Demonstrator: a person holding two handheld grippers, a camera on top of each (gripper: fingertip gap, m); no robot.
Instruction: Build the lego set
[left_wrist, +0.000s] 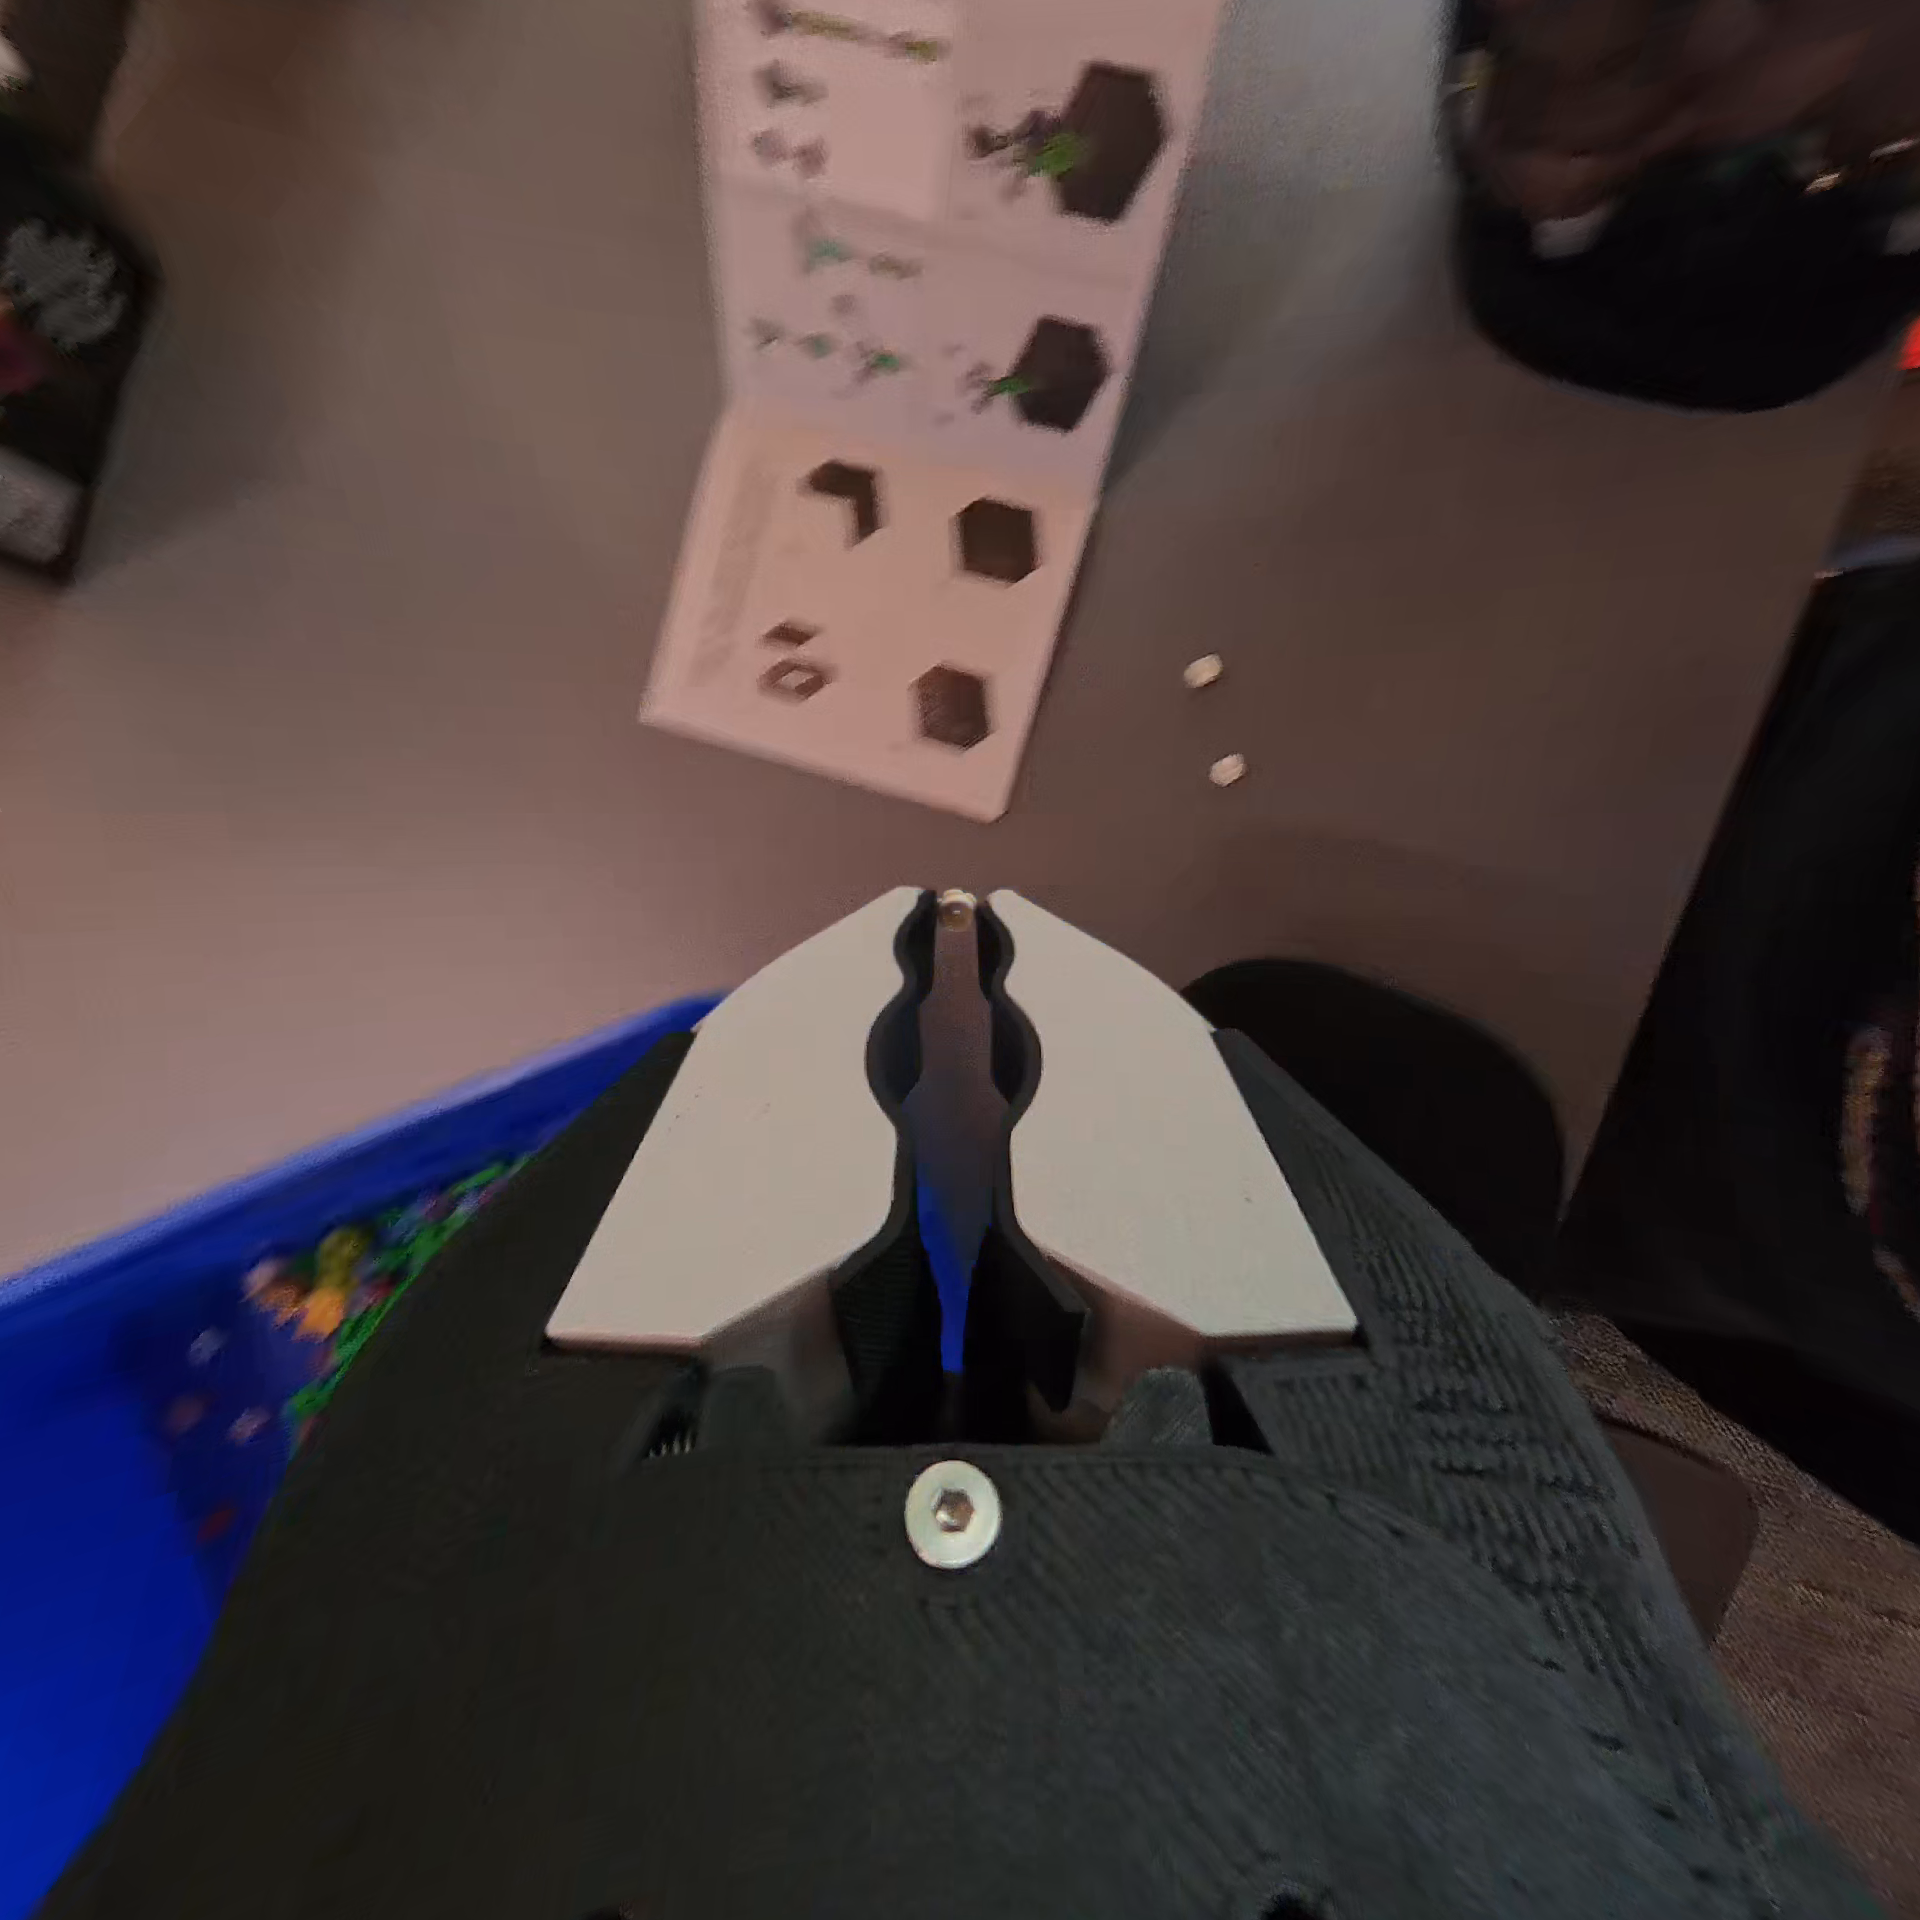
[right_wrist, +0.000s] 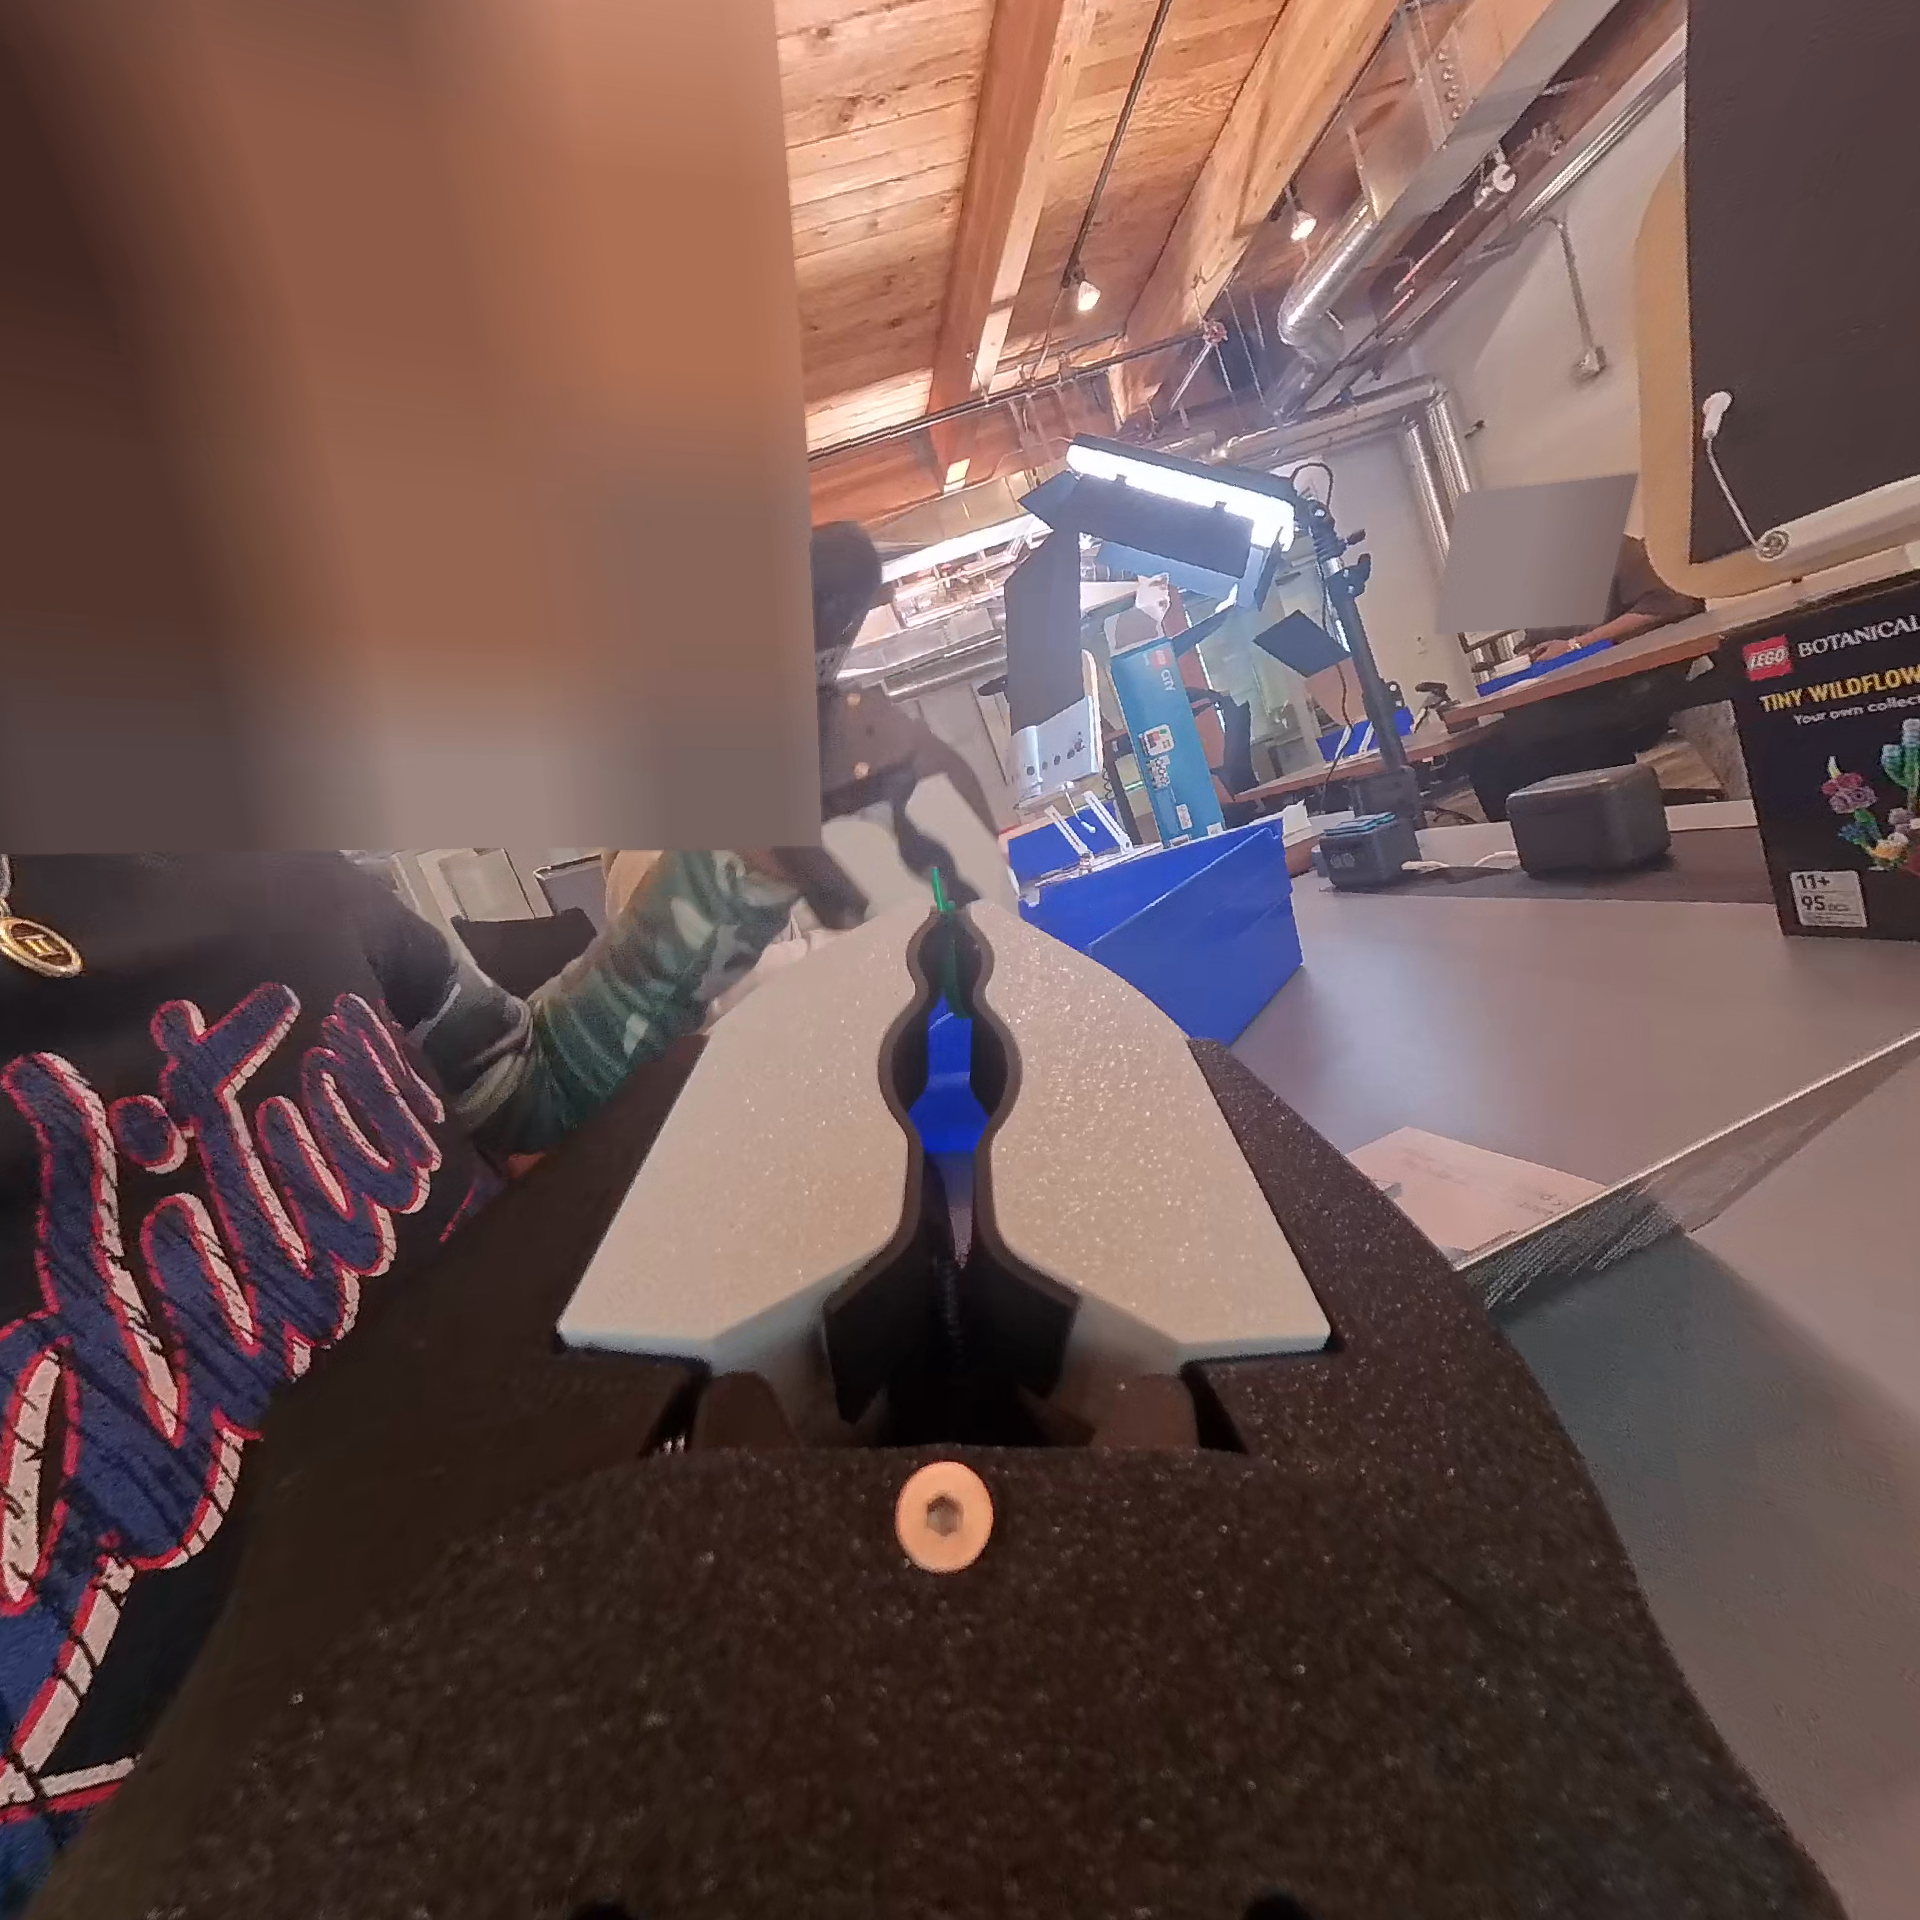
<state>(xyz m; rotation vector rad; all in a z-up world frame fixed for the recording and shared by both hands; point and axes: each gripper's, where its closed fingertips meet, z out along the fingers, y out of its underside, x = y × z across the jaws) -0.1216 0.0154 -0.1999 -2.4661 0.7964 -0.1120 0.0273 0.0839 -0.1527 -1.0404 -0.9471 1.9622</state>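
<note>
In the left wrist view my left gripper is shut on a tiny pale lego piece and holds it above the grey table. Two more small pale pieces lie on the table to the right of the open instruction booklet. In the right wrist view my right gripper is shut on a thin green stem piece that sticks up from the fingertips, raised and pointing across the room. The other gripper shows beyond it, blurred.
A blue bin of mixed loose lego pieces sits at lower left; it also shows in the right wrist view. A black tray of pieces is at far left, a dark bowl top right. The set's box stands at right. A person's torso is close on the left. Left tips to right tips: about 15 centimetres.
</note>
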